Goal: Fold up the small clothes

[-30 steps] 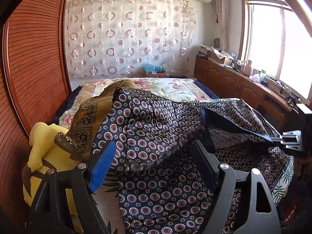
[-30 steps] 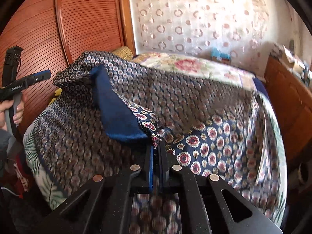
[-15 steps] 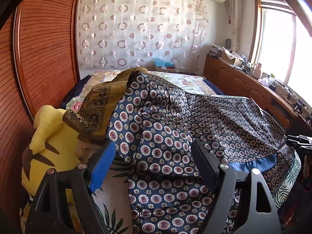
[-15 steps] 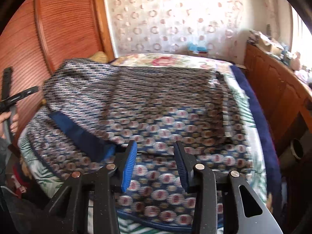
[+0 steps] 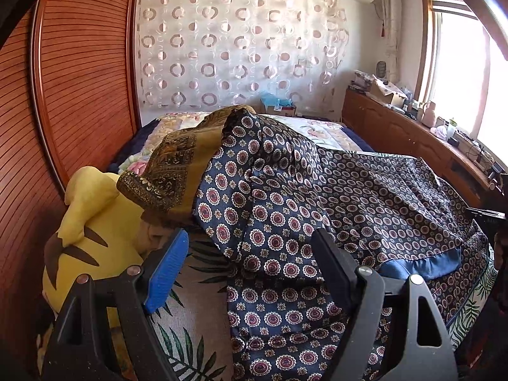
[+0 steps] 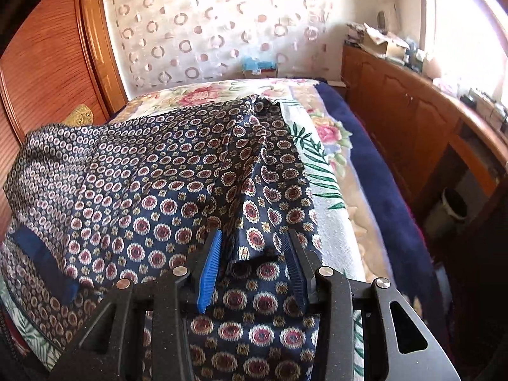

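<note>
Navy silk-looking scarf (image 5: 317, 209) with a medallion print lies spread over the near half of the bed (image 6: 336, 209), one layer folded over, blue hem edge at the near side. I'd say first fold done, more left. Left gripper (image 5: 244, 270) hovers wide open, nothing in it. Right gripper (image 6: 250, 263) has just been opening; a raised scarf ridge sits between the jaws, unpinched. Only the left view shows the gold scarf (image 5: 177, 171) and yellow plush toy (image 5: 92, 222); the right shows the bed's far right side.

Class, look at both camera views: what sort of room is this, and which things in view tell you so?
Most likely a home bedroom. A bed with a floral cover fills the middle, a yellow plush toy sits at its edge, and a wooden wardrobe stands alongside.
</note>
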### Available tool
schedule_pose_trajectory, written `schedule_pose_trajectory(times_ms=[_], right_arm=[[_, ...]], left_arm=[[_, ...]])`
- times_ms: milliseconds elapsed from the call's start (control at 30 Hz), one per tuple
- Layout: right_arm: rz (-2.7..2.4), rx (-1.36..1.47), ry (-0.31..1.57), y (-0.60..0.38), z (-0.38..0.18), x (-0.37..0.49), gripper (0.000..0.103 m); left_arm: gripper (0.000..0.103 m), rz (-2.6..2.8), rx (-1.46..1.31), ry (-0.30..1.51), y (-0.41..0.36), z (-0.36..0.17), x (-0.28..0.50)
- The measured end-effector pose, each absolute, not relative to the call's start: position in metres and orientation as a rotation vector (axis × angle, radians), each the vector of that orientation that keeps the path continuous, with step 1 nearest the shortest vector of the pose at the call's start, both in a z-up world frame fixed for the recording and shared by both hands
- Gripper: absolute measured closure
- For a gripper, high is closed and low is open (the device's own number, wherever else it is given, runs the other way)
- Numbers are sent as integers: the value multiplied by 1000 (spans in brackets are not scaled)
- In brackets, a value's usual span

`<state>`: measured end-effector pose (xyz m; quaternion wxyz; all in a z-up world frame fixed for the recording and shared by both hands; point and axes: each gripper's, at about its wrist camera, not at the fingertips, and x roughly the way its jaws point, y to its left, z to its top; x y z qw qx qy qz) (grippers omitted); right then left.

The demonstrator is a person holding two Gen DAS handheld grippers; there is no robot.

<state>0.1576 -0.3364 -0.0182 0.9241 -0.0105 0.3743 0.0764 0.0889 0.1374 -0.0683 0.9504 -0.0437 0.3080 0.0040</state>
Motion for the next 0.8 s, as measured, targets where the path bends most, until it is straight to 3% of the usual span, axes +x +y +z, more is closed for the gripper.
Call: schedule_pose_trajectory(times_ms=[100, 133, 400, 467, 600, 700, 767, 800], right_arm=[[152, -37, 781, -334, -20, 163, 63], [150, -46, 782, -333, -21, 165, 67], [145, -23, 812, -336, -28, 179, 68], [142, -23, 812, -336, -30, 180, 68], [130, -50, 811, -332, -30, 177, 68], [131, -48, 811, -331, -30, 179, 68], [131, -46, 810, -331, -30, 179, 69], [130, -47, 809, -331, -30, 178, 79]], left_arm=[[23, 18, -85, 621, 140, -67, 90], [23, 22, -85, 618, 140, -66, 90], [23, 38, -56, 595, 145, -61, 100], [33, 47, -36, 604, 145, -61, 106], [37, 70, -34, 633, 149, -67, 117], [49, 71, -51, 657, 155, -72, 122], [72, 51, -69, 675, 158, -76, 126], [82, 39, -81, 688, 159, -78, 128]])
